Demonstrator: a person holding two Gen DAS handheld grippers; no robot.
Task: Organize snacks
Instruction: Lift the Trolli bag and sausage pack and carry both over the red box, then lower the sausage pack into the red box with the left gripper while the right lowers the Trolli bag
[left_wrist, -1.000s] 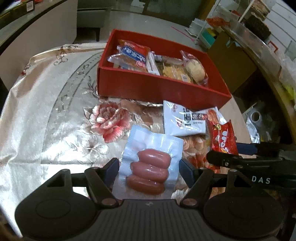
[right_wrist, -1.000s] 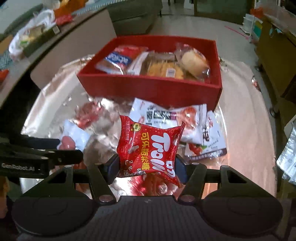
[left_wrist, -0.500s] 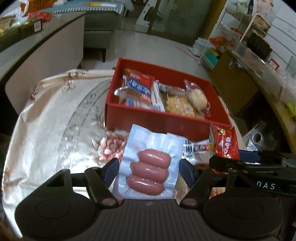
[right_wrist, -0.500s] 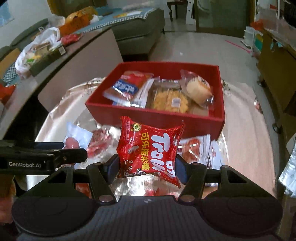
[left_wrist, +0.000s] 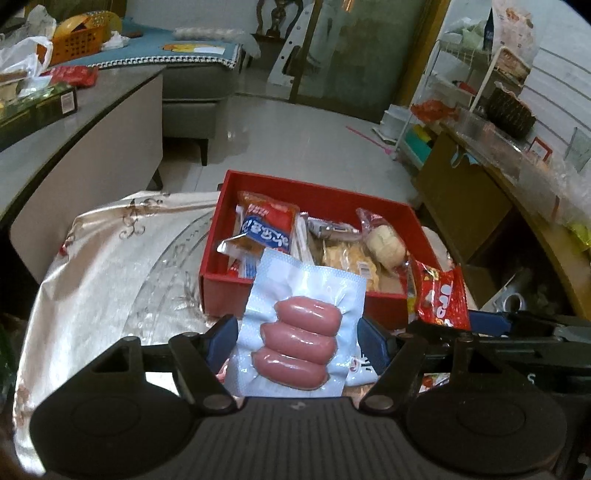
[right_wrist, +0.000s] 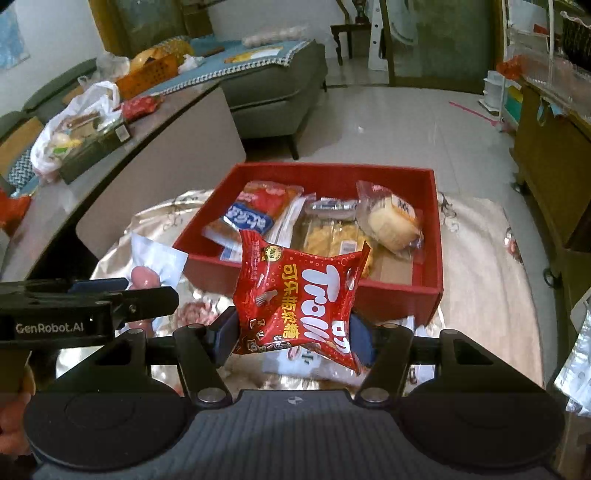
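My left gripper (left_wrist: 297, 341) is shut on a clear vacuum pack of three pink sausages (left_wrist: 301, 339), held in the air in front of the red box (left_wrist: 221, 288). My right gripper (right_wrist: 293, 336) is shut on a red Trolli candy bag (right_wrist: 295, 295), also lifted before the red box (right_wrist: 406, 291). The box holds several snack packs, among them a blue-and-red packet (right_wrist: 251, 214) and a wrapped bun (right_wrist: 395, 225). The candy bag also shows at the right of the left wrist view (left_wrist: 441, 299), the sausage pack at the left of the right wrist view (right_wrist: 155, 258).
The box stands on a table with a shiny floral cloth (left_wrist: 103, 266). A white snack packet (right_wrist: 295, 360) lies on the cloth under the candy bag. A grey counter (right_wrist: 147, 140) with bags is at the left, a sofa (right_wrist: 273, 85) behind, shelves (left_wrist: 480, 110) at the right.
Both grippers have lifted their packs off the table and risen, and the view now looks down into the red box from higher up.
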